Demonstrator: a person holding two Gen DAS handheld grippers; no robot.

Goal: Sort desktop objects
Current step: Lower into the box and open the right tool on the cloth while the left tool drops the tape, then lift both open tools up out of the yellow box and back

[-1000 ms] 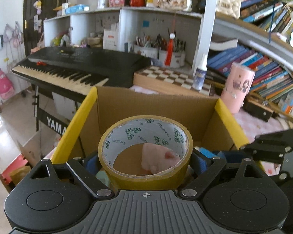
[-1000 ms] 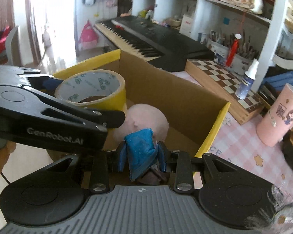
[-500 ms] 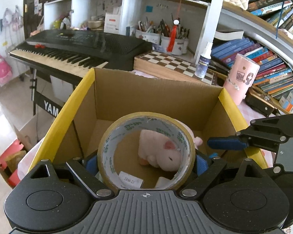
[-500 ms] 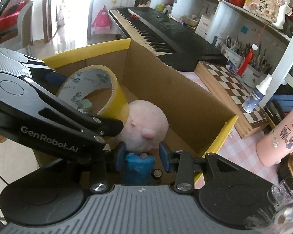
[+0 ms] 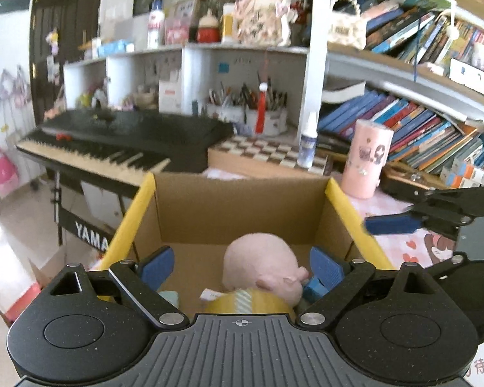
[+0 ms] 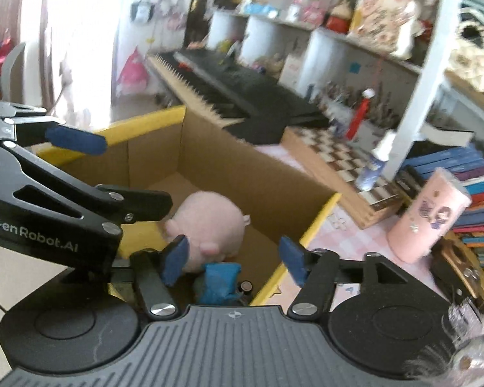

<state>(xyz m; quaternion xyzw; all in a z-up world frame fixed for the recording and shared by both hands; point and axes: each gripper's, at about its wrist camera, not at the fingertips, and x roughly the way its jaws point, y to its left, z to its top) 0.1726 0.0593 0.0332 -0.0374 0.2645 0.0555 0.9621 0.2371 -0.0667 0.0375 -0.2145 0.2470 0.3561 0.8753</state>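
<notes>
An open cardboard box (image 5: pixel 238 209) with yellow rims holds a pink plush pig (image 5: pixel 261 267). The yellow tape roll (image 5: pixel 248 303) lies in the box beside the pig, under my left gripper (image 5: pixel 242 267), which is open with nothing between its blue pads. In the right wrist view the same pig (image 6: pixel 209 229) lies in the box (image 6: pixel 229 167). A small blue object (image 6: pixel 221 279) lies loose just below my right gripper (image 6: pixel 235 261), whose jaws are opening and press on nothing. The left gripper's finger (image 6: pixel 76 140) shows at the left.
Behind the box are a black keyboard (image 5: pixel 113 135), a chessboard (image 5: pixel 267 154), a spray bottle (image 5: pixel 308 145) and a pink cup (image 5: pixel 367 167). Shelves of books (image 5: pixel 419 129) fill the right. A pink patterned tablecloth (image 6: pixel 348 245) lies right of the box.
The left gripper let go of the tape roll, which now lies in the box. The right gripper opened and released the blue object. Both grippers rose and pulled back a little.
</notes>
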